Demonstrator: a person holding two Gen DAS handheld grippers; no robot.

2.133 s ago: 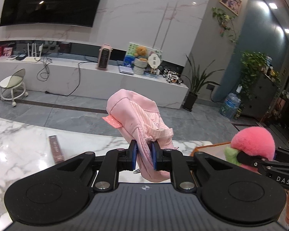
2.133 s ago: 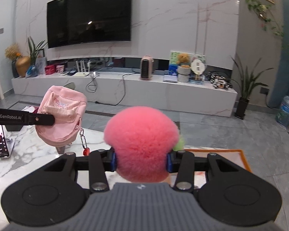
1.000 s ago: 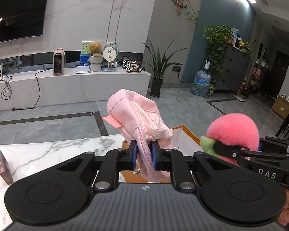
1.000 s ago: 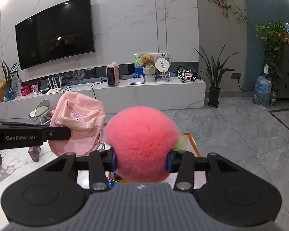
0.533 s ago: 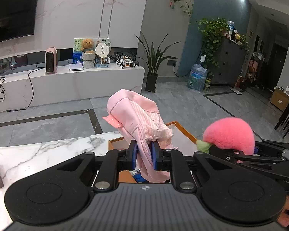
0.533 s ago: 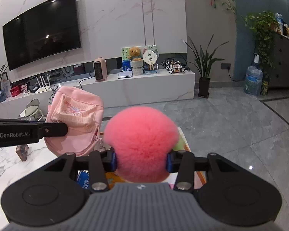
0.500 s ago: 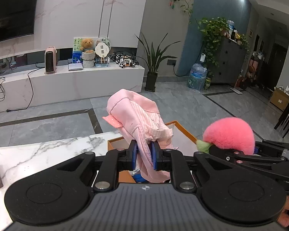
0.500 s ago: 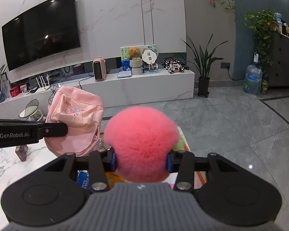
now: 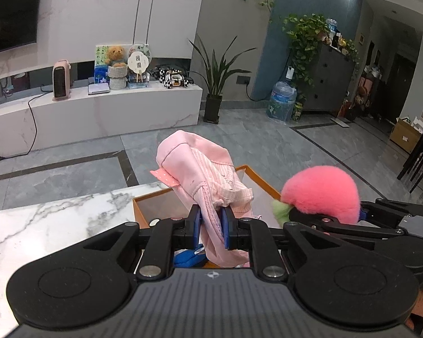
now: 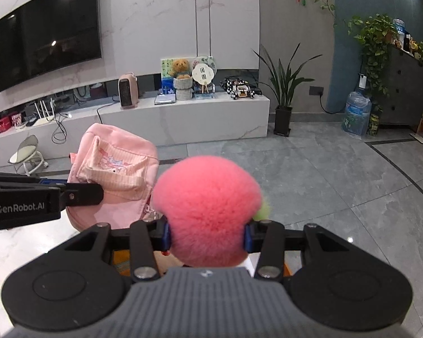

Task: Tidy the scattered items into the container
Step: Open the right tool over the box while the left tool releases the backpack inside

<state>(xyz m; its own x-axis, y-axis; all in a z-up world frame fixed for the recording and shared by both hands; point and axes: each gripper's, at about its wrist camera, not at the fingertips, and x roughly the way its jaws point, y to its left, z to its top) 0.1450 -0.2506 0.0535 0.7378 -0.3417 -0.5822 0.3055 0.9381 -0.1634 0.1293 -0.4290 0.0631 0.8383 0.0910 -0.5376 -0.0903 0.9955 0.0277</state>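
White-and-grey marble forms the tabletop (image 9: pixel 42 225), which fills the lower left of the left wrist view. An orange-rimmed box (image 9: pixel 143 200) stands on it near the far edge, open at the top, with pale inner walls. A blue item (image 9: pixel 186 257) lies inside the box, mostly hidden behind the gripper body.

Left gripper (image 9: pixel 210 226): clamped on a pink fabric pouch (image 9: pixel 200 174). The blue pads (image 9: pixel 196 226) press the fabric from both sides with only a narrow gap between them. The pouch stands above the jaws and hangs a little way below them, over the open box. A pink dotted tab sticks out from its left side. In the right wrist view the pouch (image 10: pixel 118 169) shows a striped front pocket, and the left gripper's finger reaches it from the left edge of the picture.

Right gripper (image 10: pixel 207 235): clamped on a pink fluffy ball (image 10: pixel 208 211). The blue pads (image 10: pixel 166 235) sink into the fur on either side. A green tuft (image 10: pixel 263 209) projects from the right of the ball. In the left wrist view the ball (image 9: pixel 323 193) sits just right of the pouch, above the right wall of the box, with the right gripper's fingers around it.

Both held items are close together but apart. Behind them are a grey tiled floor (image 10: pixel 324 183), a white low cabinet (image 10: pixel 183 121) and a wall-mounted television (image 10: pixel 42 33).
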